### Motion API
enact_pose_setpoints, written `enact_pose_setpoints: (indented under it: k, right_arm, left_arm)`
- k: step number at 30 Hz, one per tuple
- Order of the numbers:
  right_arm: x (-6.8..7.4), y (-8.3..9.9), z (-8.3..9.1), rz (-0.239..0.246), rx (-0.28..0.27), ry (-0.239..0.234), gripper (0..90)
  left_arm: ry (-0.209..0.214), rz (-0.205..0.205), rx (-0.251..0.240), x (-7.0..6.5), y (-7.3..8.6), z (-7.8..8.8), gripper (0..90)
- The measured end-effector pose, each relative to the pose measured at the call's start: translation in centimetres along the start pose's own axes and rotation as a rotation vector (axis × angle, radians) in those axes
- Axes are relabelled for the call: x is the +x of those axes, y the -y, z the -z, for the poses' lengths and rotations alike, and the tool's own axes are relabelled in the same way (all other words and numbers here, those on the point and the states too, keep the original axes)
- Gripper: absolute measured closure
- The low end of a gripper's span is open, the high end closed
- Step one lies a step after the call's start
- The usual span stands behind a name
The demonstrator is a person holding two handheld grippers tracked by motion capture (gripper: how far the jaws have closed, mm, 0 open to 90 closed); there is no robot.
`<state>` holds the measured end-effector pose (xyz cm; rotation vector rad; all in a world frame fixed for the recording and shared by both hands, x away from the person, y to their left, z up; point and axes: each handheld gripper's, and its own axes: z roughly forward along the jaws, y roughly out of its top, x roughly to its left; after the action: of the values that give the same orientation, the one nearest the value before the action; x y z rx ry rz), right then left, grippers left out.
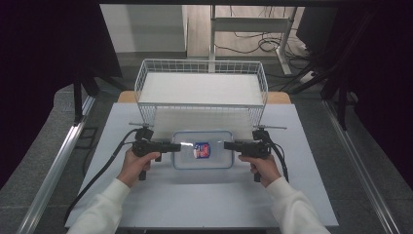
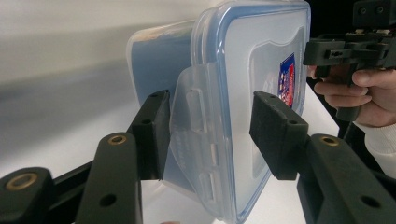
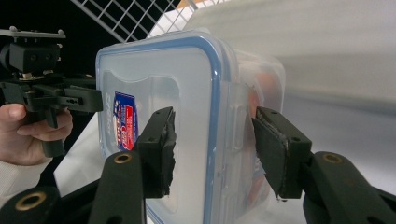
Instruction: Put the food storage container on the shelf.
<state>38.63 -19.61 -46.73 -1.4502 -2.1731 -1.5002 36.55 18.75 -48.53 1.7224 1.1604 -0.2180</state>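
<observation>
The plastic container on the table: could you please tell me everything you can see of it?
The container is a clear plastic rectangular box with rounded corners. Its lid is blue-rimmed, carries a red and blue label and has hinged side latches. It lies flat on the white table, lid up, before the wire basket. The left gripper and right gripper each straddle a latch end, jaws open.

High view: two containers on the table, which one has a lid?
The clear plastic box nearer the person, closed by a blue-rimmed lid. The white wire basket behind it is open-topped.
</observation>
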Motion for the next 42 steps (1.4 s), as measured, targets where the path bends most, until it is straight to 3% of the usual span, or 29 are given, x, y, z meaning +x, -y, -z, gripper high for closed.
enact_pose_setpoints:
  k: [7,14,27,33,36,42]
  right_arm:
    - [-0.8,-1.3,-1.7,-0.005,0.004,0.005,49.1]
    - [-2.2,-2.1,-3.0,-0.021,-0.033,0.012,49.0]
    - [-3.4,-2.5,-3.6,-0.044,-0.045,0.012,48.5]
    - [-3.3,-2.4,-4.0,-0.059,-0.073,0.045,46.7]
    - [-3.3,-2.3,-4.1,-0.095,-0.082,0.064,46.6]
    - [-3.2,-2.0,-4.4,-0.079,-0.095,0.104,40.3]
  left_arm:
    - [-0.010,0.006,-0.002,1.6,-0.8,-0.5,49.1]
    - [-0.004,0.012,-0.005,3.1,-2.1,-1.3,49.1]
    - [0.004,0.025,-0.024,3.9,-2.4,-2.1,48.6]
    - [0.000,0.026,-0.052,4.1,-2.2,-2.4,47.6]
    - [0.004,0.059,-0.084,4.4,-1.9,-2.7,46.9]
    - [-0.026,0.057,-0.099,4.6,-1.7,-2.9,42.7]
